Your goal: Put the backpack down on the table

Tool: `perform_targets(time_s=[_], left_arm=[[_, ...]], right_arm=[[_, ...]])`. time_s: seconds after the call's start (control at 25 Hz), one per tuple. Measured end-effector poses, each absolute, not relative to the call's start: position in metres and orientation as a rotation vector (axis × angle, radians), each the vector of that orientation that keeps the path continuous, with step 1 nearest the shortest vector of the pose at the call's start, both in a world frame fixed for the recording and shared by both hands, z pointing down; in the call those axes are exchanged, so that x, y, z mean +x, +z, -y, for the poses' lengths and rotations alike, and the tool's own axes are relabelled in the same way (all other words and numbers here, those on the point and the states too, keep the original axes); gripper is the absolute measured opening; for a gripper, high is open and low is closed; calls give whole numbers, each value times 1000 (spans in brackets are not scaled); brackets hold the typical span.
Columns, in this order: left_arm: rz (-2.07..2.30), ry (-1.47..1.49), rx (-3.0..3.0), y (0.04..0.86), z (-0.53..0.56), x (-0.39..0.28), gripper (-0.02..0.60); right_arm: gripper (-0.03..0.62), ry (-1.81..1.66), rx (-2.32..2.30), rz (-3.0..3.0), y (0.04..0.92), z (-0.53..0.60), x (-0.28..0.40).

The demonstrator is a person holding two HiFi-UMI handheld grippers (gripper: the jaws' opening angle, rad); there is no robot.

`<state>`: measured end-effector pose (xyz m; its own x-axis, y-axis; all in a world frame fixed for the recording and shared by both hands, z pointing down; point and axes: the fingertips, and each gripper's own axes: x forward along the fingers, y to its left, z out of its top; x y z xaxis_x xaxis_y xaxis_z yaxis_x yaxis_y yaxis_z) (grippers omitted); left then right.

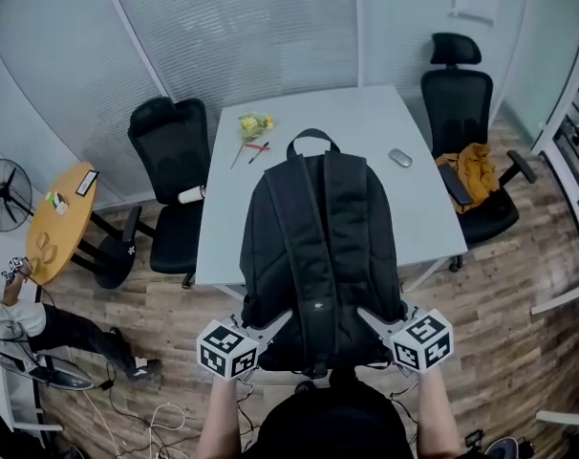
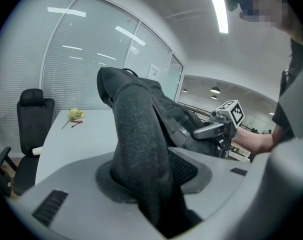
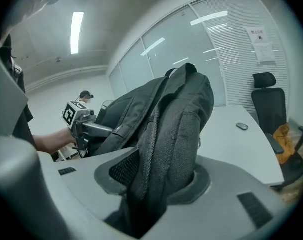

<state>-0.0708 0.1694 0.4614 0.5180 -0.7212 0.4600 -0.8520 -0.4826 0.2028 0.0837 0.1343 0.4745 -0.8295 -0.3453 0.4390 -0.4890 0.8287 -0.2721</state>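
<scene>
A black backpack (image 1: 318, 247) hangs upright in front of me, straps facing me, its top handle over the near part of the grey-white table (image 1: 366, 122). My left gripper (image 1: 278, 323) is shut on the backpack's lower left side, and its fabric (image 2: 141, 149) fills the space between the jaws. On the lower right side my right gripper (image 1: 372, 317) is shut on the backpack too, with dark cloth (image 3: 171, 139) pinched between its jaws. The bag's bottom is hidden behind my body.
On the table lie a yellow flower (image 1: 254, 124), a red pen (image 1: 258, 146) and a mouse (image 1: 399, 158). Black office chairs stand at its left (image 1: 173, 170) and right (image 1: 461, 113), the right one near a yellow-brown cloth (image 1: 476, 172). A round wooden table (image 1: 60, 220) is far left.
</scene>
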Motion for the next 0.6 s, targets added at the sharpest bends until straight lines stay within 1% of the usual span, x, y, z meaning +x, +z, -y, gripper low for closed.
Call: perform_targets(time_s=[0.6], left_arm=[[1302,455,2299,476,-114,-30,169]], right_arm=[[170,574,586,2613,490,-74,123]])
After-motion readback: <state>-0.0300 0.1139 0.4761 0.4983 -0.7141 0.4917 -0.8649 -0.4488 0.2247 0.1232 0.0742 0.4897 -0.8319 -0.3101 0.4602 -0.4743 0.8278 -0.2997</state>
